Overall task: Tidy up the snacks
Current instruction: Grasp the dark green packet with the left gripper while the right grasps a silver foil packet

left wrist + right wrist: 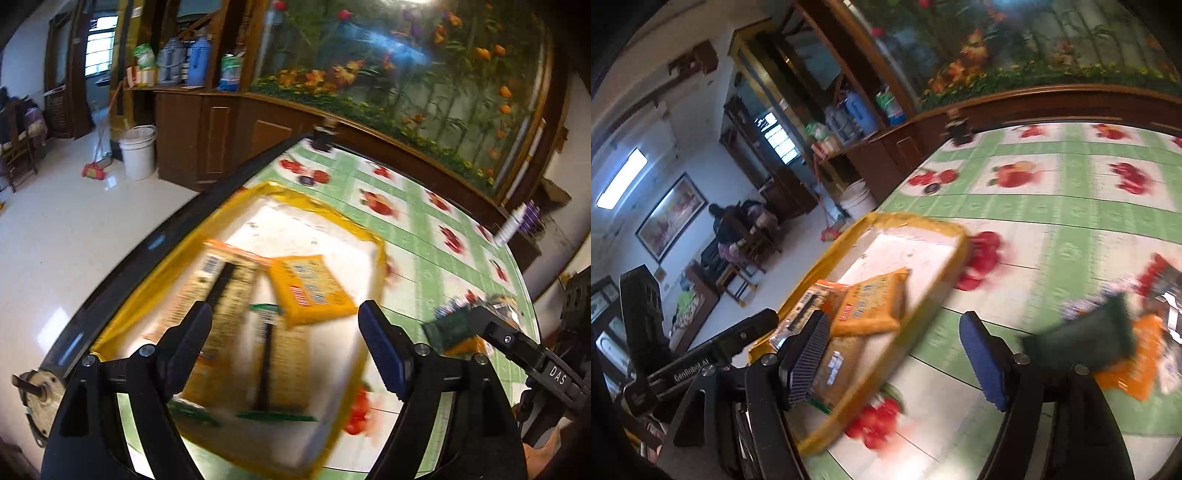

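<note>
A white tray with a yellow rim (325, 206) lies on the green fruit-print tablecloth (417, 229). In it are a yellow snack packet (314, 288) and two long beige packets (229, 295), all blurred. My left gripper (286, 314) hangs open above the tray with nothing between its fingers. My right gripper (894, 325) is open too, over the tray's right rim (923, 221) and the cloth, and holds nothing. To its right lies a loose pile with a dark green packet (1082, 339) on an orange packet (1137, 369). The yellow packet (871, 306) rests across the beige ones.
The table's dark left edge (177, 229) drops to a shiny white floor with a white bucket (137, 151) and a broom (96, 170). A wooden cabinet with a flower mural (406, 74) stands behind the table. A white bottle (511, 225) lies at the far right edge.
</note>
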{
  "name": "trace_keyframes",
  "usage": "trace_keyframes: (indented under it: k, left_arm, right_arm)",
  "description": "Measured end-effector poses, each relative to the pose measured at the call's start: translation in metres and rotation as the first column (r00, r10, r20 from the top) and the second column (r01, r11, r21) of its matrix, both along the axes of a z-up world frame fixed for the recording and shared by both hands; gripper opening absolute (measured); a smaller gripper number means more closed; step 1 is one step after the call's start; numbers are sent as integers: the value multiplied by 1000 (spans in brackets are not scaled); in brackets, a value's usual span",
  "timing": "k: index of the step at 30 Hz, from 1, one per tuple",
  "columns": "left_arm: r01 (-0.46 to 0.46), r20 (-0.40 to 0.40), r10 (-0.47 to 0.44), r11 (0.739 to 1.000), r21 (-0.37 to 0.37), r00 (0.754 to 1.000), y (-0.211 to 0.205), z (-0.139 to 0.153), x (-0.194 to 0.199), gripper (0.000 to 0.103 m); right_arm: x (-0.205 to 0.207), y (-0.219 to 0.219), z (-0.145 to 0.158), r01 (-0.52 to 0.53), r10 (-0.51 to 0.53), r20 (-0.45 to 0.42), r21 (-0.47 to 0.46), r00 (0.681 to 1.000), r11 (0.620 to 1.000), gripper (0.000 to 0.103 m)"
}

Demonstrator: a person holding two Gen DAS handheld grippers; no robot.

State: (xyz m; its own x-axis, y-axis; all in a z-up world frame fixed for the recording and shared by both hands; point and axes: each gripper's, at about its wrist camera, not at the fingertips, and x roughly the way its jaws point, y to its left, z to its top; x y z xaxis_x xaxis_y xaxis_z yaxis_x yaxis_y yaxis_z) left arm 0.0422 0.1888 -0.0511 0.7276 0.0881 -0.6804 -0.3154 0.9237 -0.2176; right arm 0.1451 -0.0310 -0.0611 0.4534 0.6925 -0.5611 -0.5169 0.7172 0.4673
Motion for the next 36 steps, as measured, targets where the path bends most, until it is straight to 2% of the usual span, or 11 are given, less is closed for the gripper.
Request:
trace_keyframes:
  k: [4,8,11,14,19,23,27,31,34,36]
  left_arm:
    - [115,-13,-114,993,10,993,-41,1,14,82]
    - [243,-54,-239,966,86,970,-90,-1,35,82]
    - [342,-82,-332,924,173,940,-122,-3,52,82]
    - [426,-131,-405,876,226,905,-148,-11,71,82]
    - [525,-235,-472,799,294,850,-183,-32,100,82]
    - [566,-273,-497,757,327,823,-199,-46,114,82]
    - [576,-274,-509,757,308,816,-198,-52,123,82]
    - [576,-271,-512,767,282,815,-190,-56,131,82]
    - [573,-269,-510,770,280,817,-186,-58,135,82]
    - [559,-254,-502,780,280,827,-182,-54,134,82]
  right_arm:
    - [-8,-66,-6,128,-128,-5,-8,992,992,75]
    - [-9,-121,-16,223,-224,-42,-28,974,974,75]
    - [-10,-153,-22,269,-271,-53,-39,961,962,76]
    - [-13,-175,-26,307,-309,-43,-58,950,950,76]
    - [-12,-215,-30,370,-370,21,-134,929,919,76]
    - [-3,-250,-34,428,-422,71,-204,904,881,76]
    - [21,-273,-40,450,-448,78,-288,891,845,76]
    - [45,-269,-45,371,-377,57,-360,925,856,75]
    - [55,-260,-51,350,-344,96,-441,934,826,77]
    - [59,-258,-54,343,-347,77,-452,935,824,76]
